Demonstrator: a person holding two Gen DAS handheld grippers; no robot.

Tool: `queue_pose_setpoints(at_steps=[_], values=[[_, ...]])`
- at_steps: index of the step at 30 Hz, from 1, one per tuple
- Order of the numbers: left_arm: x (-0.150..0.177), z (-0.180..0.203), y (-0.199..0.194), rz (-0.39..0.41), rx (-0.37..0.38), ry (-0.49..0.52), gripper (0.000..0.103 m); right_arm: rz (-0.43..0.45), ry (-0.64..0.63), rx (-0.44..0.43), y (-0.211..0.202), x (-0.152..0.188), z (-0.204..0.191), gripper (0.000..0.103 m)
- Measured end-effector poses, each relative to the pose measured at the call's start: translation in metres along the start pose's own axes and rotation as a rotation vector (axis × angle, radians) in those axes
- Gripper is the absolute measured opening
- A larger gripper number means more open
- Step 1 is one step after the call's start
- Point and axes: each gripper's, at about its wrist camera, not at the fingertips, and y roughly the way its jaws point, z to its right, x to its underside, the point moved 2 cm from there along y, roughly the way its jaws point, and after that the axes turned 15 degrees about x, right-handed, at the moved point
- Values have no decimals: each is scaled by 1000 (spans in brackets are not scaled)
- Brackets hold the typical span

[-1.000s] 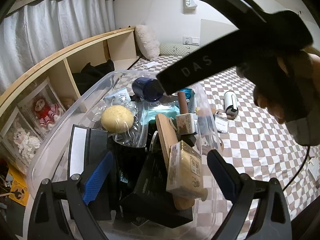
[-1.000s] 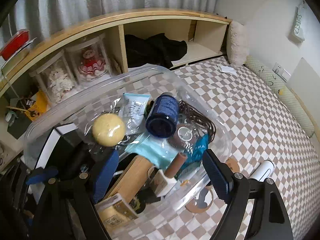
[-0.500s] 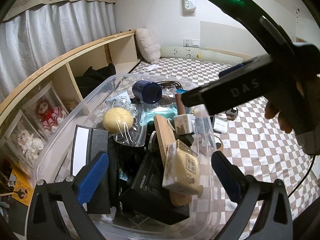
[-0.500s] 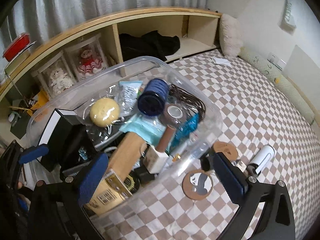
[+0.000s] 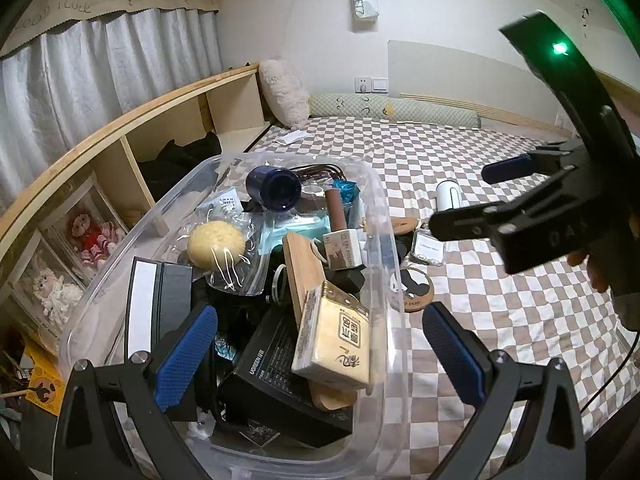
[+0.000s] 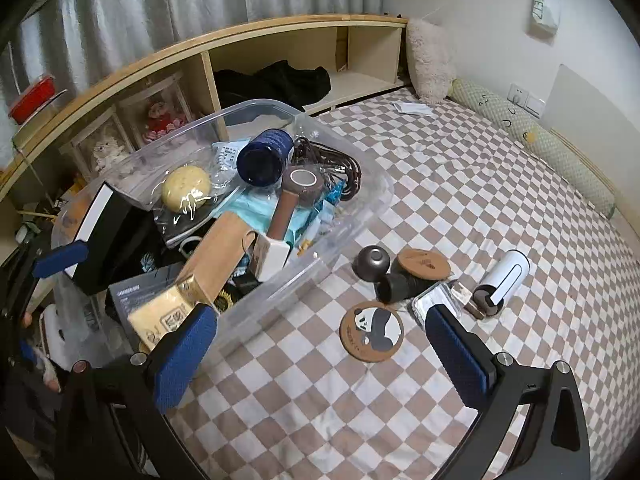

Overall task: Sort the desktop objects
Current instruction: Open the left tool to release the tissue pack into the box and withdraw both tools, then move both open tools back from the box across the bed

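A: And the clear plastic bin (image 6: 360,200) is seen packed full on the checkered bed cover (image 6: 460,184), against the wooden shelf unit (image 6: 280,36). What is counted inside?

B: One dark blue jar (image 6: 262,156) is found lying on its side at the far end, one yellow round thing in a clear bag (image 6: 186,188) beside it, one brown tube (image 6: 286,210), one wooden board (image 6: 218,258), one yellow tissue pack (image 5: 336,340) and one black box (image 5: 272,384) at the near end. Nothing is gripped by the left gripper (image 5: 316,356); its blue pads are held wide apart over the bin's near corner.

A: And outside the bin?

B: Two round cork coasters are counted on the cover: one panda coaster (image 6: 372,330) and one plain coaster (image 6: 424,264) propped on dark pieces. One dark round lid (image 6: 371,262) is seen just beside the bin wall, one white cylinder (image 6: 504,280) lying further right, one clear flat case (image 6: 434,302) between them.

A: The right gripper (image 6: 320,354)?

B: It is held open and empty above the cover, with the panda coaster framed between its pads. The way to the white cylinder is partly barred by the clear flat case. In the shelf, two dolls in display cases (image 6: 160,118) and one black garment (image 6: 276,84) are made out
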Motion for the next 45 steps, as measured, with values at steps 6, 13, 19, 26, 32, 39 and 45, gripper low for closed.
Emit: queue_pose_setpoints(at_steps=[6, 13, 19, 26, 32, 39, 45], values=[[-1, 3, -2, 0, -10, -14, 103, 17, 2, -4, -8, 11, 7, 103], [-2, 11, -2, 22, -14, -14, 103, 99, 82, -8, -20, 30, 24, 103], [-6, 25, -2, 50, -13, 11, 103, 125, 70, 41, -21, 52, 29, 103], [-8, 40, 8, 53, 23, 5, 103, 179, 49, 122, -31, 79, 36, 103], [-11, 59, 19, 59, 59, 5, 103, 177, 131, 179, -29, 103, 65, 103], [-11, 86, 33, 62, 108, 33, 103, 204, 237, 210, -25, 141, 102, 103], [-11, 106, 44, 61, 139, 22, 103, 182, 234, 282, -27, 173, 112, 103]])
